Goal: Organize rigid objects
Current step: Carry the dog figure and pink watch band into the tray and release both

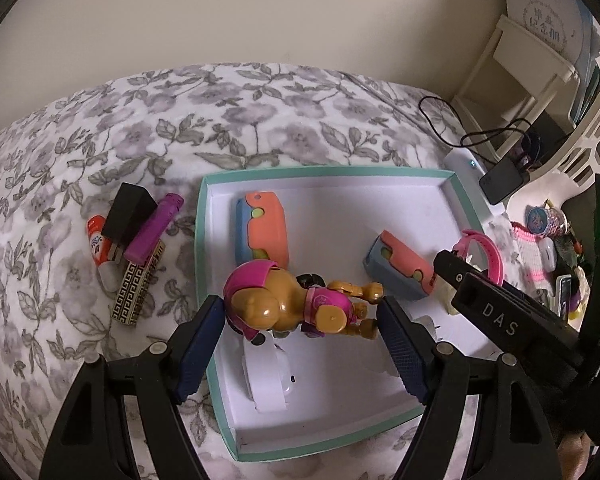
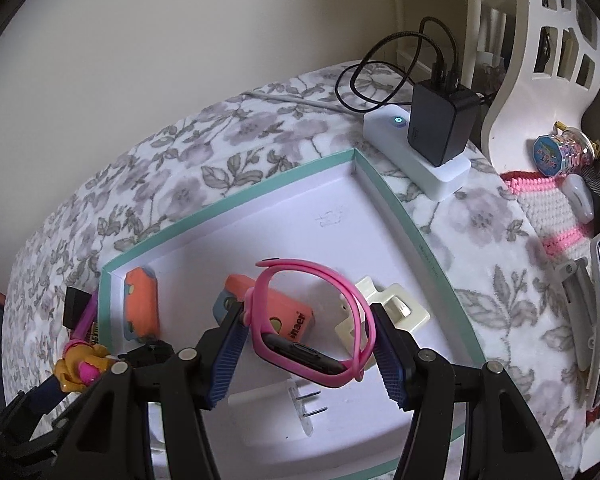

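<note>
My left gripper (image 1: 300, 312) is shut on a toy dog figure (image 1: 296, 304) with a pink helmet, held above the teal-rimmed white box (image 1: 324, 173). My right gripper (image 2: 308, 336) is shut on a pink smartwatch (image 2: 312, 320) over the same box (image 2: 392, 196); it shows in the left wrist view (image 1: 480, 252) too. Two orange-and-blue cases (image 1: 262, 228) (image 1: 400, 266) lie in the box, with a white plug adapter (image 2: 276, 404), a cream clip (image 2: 384, 308) and a white object (image 1: 266, 376).
Left of the box lie a black block (image 1: 128, 212), a purple item (image 1: 152, 228), a red-and-white tube (image 1: 98, 246) and a gold patterned box (image 1: 138, 284). A white power strip with a black charger (image 2: 440, 128) sits behind. Clutter on a pink knitted mat (image 2: 548, 208) is at right.
</note>
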A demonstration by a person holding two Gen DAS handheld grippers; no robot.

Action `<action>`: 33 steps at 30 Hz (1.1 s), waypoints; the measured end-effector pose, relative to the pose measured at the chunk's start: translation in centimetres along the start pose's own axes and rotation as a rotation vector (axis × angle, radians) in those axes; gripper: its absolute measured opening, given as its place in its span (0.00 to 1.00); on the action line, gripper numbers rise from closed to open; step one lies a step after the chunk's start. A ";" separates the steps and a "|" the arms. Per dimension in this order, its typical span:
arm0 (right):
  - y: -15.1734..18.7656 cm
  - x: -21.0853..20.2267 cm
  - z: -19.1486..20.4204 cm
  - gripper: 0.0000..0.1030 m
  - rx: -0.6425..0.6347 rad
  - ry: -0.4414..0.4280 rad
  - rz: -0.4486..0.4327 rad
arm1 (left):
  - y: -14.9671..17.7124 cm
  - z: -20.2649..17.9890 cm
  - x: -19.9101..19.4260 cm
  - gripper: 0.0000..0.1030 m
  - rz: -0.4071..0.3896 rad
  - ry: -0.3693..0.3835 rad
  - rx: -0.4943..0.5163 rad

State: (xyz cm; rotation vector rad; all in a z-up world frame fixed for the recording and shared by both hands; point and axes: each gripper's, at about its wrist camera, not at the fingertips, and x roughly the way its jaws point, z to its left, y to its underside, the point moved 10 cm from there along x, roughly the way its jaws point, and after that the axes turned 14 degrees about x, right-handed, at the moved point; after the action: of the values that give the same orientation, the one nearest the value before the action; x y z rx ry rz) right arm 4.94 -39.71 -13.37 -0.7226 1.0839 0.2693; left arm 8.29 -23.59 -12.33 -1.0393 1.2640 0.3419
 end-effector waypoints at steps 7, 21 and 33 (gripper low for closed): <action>0.3 0.5 0.0 0.62 -0.004 0.005 0.016 | 0.2 -0.1 0.4 0.77 0.017 -0.003 0.014; 0.6 0.9 0.0 0.62 -0.007 0.014 0.036 | 0.4 1.3 0.0 0.77 0.031 -0.033 -0.020; 0.5 1.0 0.1 0.71 -0.028 0.036 0.017 | 0.3 4.0 -0.8 0.77 0.012 -0.064 -0.088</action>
State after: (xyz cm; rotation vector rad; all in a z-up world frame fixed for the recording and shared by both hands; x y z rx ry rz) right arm 5.24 -39.44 -14.42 -0.7463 1.1227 0.2876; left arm 10.31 -20.00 -11.93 -1.0869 1.2067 0.4400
